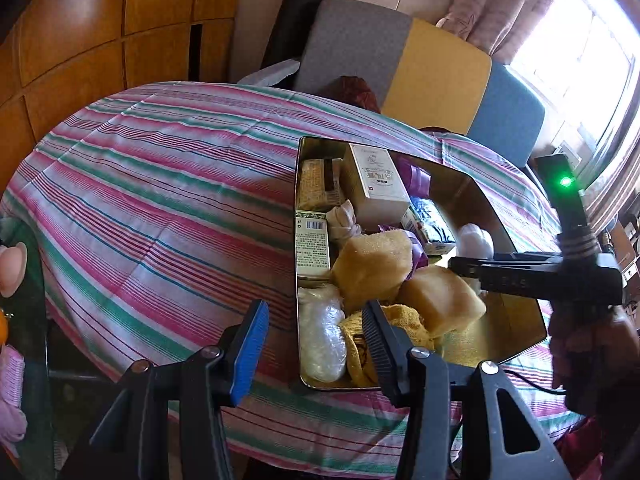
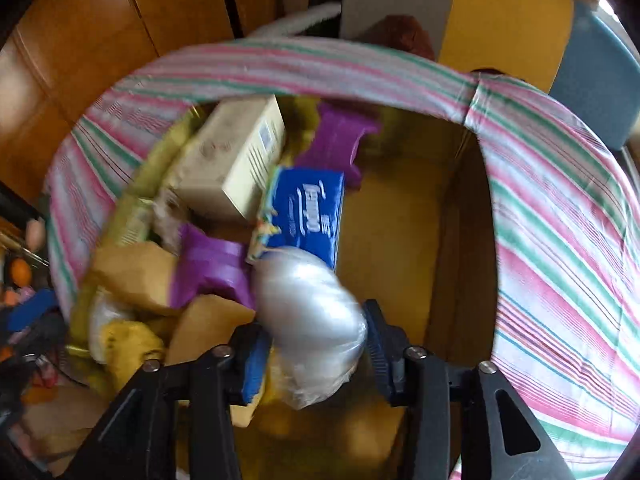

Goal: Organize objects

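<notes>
A gold tin box [image 1: 298,208] lies on the striped tablecloth [image 1: 160,200], its left half packed with things. Among them are a cream carton [image 1: 376,184], two tan sponges [image 1: 372,268], a yellow cloth [image 1: 400,320] and a clear-wrapped bundle [image 1: 320,336]. My left gripper [image 1: 316,344] hovers open over the tin's near left rim with nothing between its fingers. My right gripper [image 2: 312,344] points down into the tin [image 2: 388,240]. A white plastic-wrapped bundle [image 2: 312,312] fills the gap between its pads, beside a blue tissue pack [image 2: 308,212]. That view is blurred. In the left wrist view the right gripper [image 1: 456,262] reaches in from the right.
The tin's right half shows bare gold floor [image 1: 500,332]. A hand [image 1: 588,344] holds the right gripper at the table's right edge. Grey, yellow and blue cushions [image 1: 436,76] stand behind the table, with wooden cabinets [image 1: 100,40] on the left. Small pink items [image 1: 12,268] sit at the far left.
</notes>
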